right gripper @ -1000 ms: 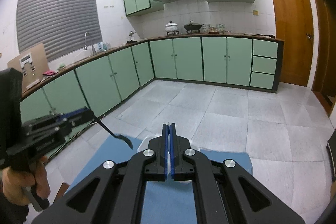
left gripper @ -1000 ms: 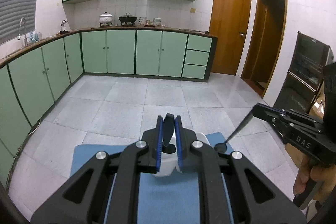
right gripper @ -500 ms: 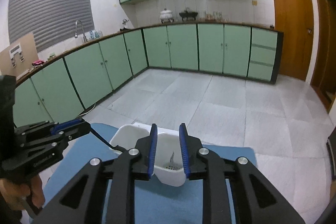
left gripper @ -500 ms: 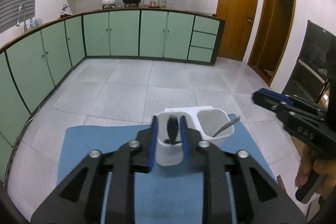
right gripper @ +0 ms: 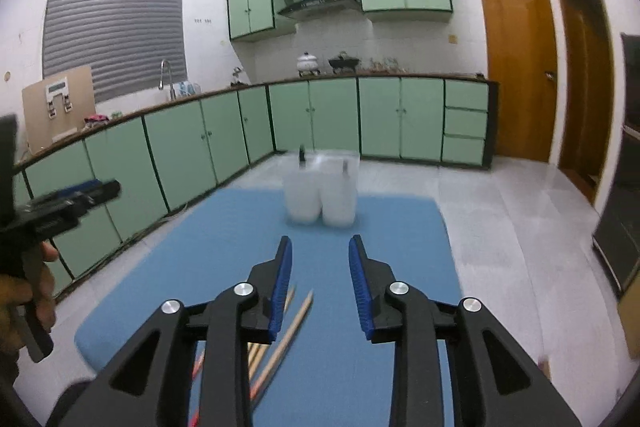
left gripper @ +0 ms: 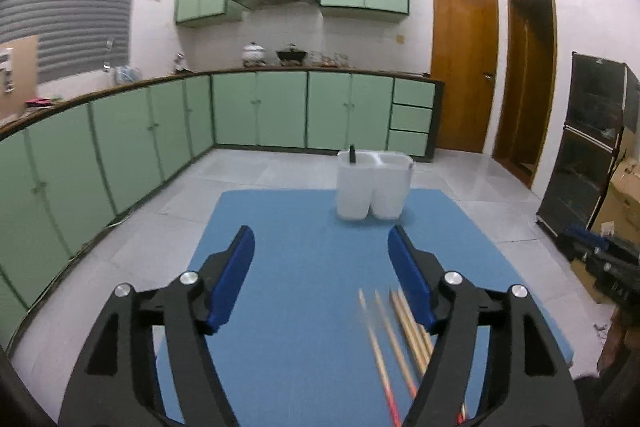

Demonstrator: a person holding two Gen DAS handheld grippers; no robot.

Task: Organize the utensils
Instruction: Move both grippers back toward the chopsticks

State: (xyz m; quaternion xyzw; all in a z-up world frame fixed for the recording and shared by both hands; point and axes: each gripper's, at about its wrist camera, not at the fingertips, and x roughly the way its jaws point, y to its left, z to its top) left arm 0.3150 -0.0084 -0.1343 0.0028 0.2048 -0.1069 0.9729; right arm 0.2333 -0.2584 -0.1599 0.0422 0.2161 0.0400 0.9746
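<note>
Kitchen w/ green cabinets along the walls at 12 and 9 o'clock, brown doors at 2 o'clock. Blue mat covers the table top. White two-cup utensil holder stands upright at the mat's far edge, 12 o'clock; a dark handle pokes up from its left cup, and in the right wrist view a second handle shows in the right cup. Left gripper: jaws wide and opening, nothing betw. them, only bare mat. Right gripper: jaws apart, narrower gap, opening too, nothing betw. the pads. Wooden chopsticks lie flat on the mat near edge, at 5 o'clock in the left view, partly under the left gripper's right finger; blurred, count unclear. A hand holds the left gripper's grip at 9 o'clock, right view.
</note>
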